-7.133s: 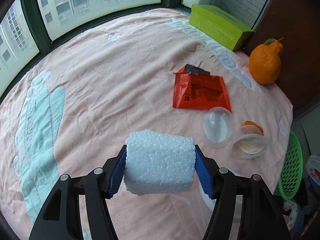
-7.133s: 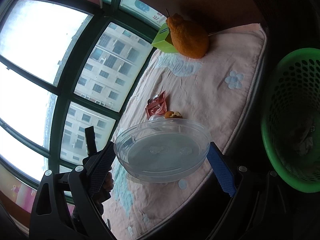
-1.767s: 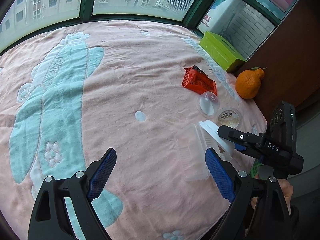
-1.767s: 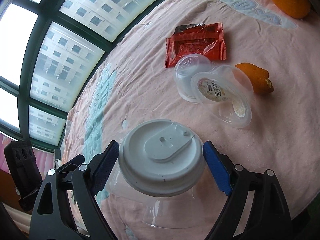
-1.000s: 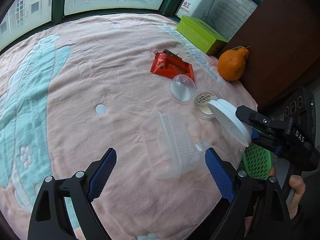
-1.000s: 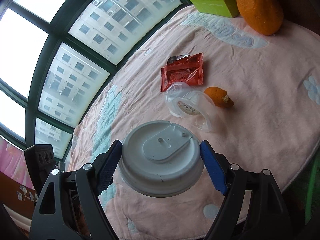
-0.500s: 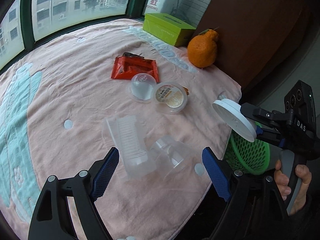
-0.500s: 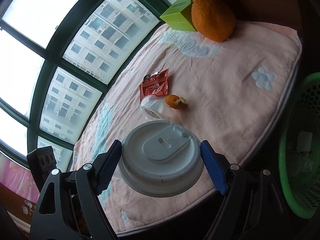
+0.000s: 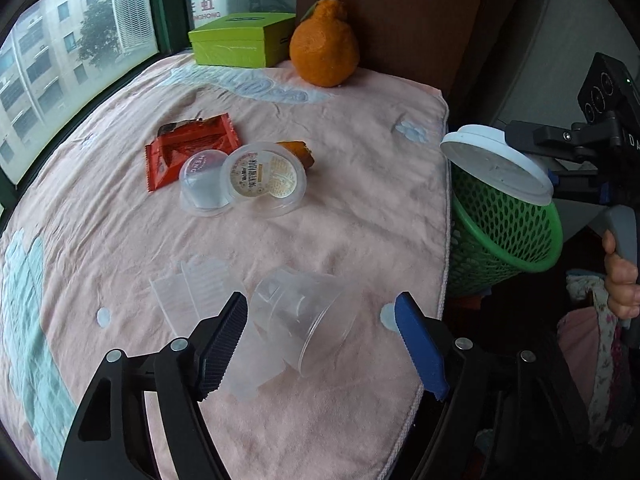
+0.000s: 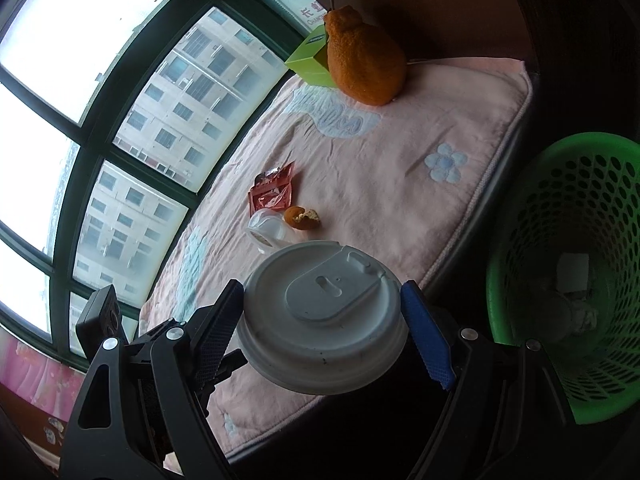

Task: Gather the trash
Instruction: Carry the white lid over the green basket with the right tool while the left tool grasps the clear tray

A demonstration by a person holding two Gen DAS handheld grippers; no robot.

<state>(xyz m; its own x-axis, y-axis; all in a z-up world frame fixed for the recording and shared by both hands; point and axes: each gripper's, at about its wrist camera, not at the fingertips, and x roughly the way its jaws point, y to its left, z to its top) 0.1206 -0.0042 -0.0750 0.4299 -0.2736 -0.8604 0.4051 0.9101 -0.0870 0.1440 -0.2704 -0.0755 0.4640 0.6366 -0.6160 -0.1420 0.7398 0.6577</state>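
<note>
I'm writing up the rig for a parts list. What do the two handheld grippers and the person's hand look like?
Left gripper: black skeletal frame with cut-outs and silver rivets; its jaws carry ridged pads, one black, one blue. Right gripper matches. Seen from the left, it has a grey handle, a black camera block with lenses, a green light and white lettering. The hand is bare; no cables visible.

Left wrist low over blanket (image 9: 360,208), right wrist beside basket (image 10: 560,264), both sharing orange (image 9: 324,54)
</note>
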